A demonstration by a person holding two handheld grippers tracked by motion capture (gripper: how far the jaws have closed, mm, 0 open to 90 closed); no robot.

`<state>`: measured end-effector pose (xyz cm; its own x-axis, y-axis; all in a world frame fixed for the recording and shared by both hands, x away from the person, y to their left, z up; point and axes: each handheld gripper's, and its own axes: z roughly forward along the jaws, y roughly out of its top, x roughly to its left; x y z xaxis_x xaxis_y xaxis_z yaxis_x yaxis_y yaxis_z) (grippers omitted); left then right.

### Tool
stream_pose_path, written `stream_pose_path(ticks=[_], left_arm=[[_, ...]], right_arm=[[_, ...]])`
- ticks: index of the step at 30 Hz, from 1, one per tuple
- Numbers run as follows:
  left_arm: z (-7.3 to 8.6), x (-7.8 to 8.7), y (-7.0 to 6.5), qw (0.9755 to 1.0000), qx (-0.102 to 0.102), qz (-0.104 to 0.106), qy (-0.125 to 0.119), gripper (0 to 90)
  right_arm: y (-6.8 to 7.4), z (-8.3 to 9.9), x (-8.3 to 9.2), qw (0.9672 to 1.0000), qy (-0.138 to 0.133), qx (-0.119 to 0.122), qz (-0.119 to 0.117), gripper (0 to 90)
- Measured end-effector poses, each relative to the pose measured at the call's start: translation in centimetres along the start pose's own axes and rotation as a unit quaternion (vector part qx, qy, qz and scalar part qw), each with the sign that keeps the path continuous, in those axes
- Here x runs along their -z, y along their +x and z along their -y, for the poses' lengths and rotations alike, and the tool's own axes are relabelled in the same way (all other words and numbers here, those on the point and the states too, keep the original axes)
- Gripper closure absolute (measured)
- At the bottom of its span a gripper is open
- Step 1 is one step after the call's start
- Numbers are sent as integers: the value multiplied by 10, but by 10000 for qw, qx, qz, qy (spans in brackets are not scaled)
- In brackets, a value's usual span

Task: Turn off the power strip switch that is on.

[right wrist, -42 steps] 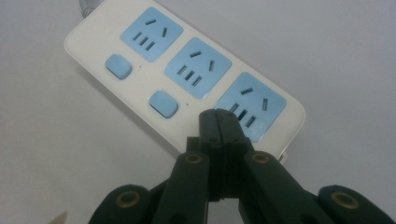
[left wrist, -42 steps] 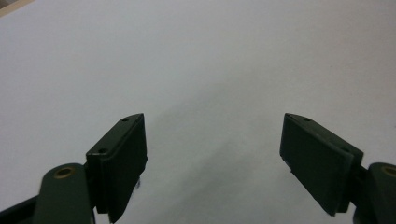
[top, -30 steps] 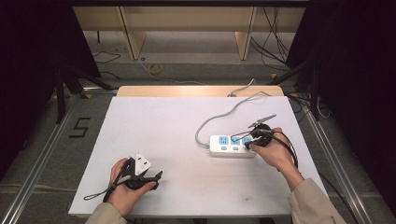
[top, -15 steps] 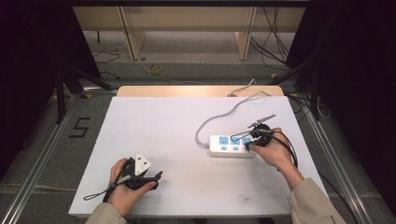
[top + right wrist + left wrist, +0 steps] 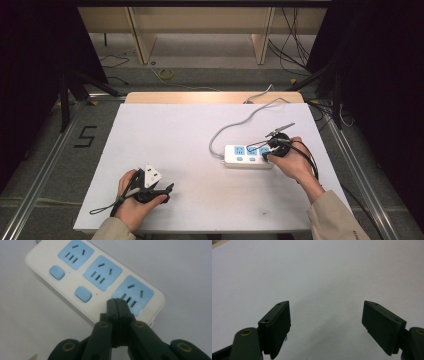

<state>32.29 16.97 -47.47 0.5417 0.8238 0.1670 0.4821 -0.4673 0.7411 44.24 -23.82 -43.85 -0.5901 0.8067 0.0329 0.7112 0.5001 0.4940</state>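
The white plastic power strip with blue sockets (image 5: pixel 248 156) is lying toward the desk's (image 5: pixel 165 135) right side. The right hand-held gripper (image 5: pixel 119 305), jaws together, is pressing its end switch; the left hand-held gripper (image 5: pixel 325 327) is waiting apart, empty.

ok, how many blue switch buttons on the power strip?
2 visible on the power strip: one below the first socket, one below the middle socket. The shut right tongs cover the spot below the third socket, so another may be hidden there.
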Motion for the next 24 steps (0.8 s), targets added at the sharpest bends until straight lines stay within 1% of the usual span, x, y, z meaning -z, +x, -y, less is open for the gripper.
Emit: stream_pose_path(ticks=[4,24], left_arm=[[0,0,0,10000,-4,-4,-1,228],[0,0,-1,10000,-15,2,7,229]], right_arm=[[1,0,0,10000,11,31,26,900],[1,1,-1,10000,15,-12,46,900]])
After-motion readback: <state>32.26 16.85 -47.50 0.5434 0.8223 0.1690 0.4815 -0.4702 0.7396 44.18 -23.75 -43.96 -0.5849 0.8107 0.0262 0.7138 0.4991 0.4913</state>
